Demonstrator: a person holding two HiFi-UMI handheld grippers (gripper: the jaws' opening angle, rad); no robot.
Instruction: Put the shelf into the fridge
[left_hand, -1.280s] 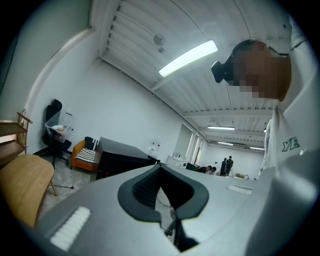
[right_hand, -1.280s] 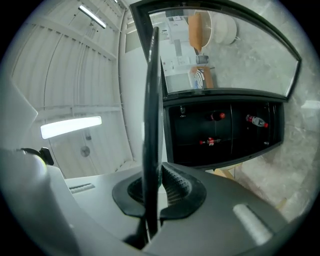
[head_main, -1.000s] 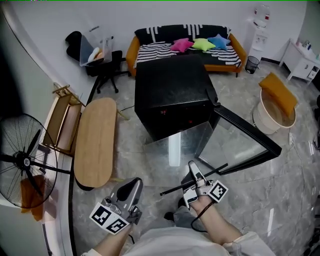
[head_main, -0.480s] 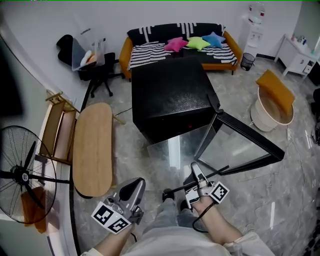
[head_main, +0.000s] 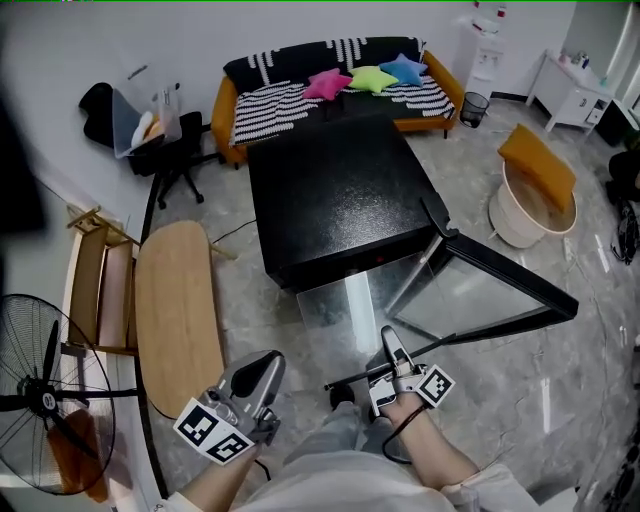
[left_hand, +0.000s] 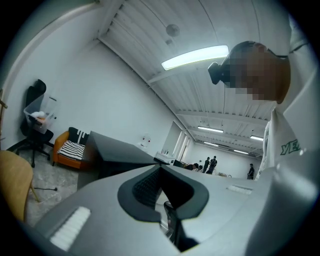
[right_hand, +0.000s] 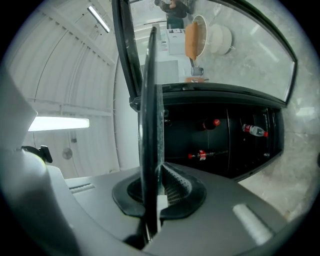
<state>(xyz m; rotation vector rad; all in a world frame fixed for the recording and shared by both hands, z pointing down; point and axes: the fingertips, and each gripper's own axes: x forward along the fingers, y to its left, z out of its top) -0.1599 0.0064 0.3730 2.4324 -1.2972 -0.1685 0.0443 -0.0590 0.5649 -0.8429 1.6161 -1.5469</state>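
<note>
The black fridge (head_main: 340, 200) stands in the middle of the floor, its glass door (head_main: 480, 295) swung open to the right. My right gripper (head_main: 388, 345) is shut on the near black edge of the glass shelf (head_main: 350, 378), which reaches forward to the fridge's open front. In the right gripper view the shelf (right_hand: 150, 100) stands edge-on between the jaws of that gripper (right_hand: 159, 197), with the dark fridge interior (right_hand: 220, 140) and bottles (right_hand: 252, 130) behind. My left gripper (head_main: 262, 368) hangs shut and empty to the shelf's left. It (left_hand: 167, 212) tilts upward, the fridge (left_hand: 117, 152) beyond it.
An oval wooden table (head_main: 178, 310) and a wooden rack (head_main: 95, 290) lie to the left, with a floor fan (head_main: 45, 400) in the near left corner. A sofa (head_main: 330, 85) and an office chair (head_main: 160, 140) stand behind the fridge; a white tub (head_main: 530, 200) sits right.
The head view has drawn nearer to the fridge and shifted left. The right gripper keeps its hold on the shelf; a leg has come forward between the grippers.
</note>
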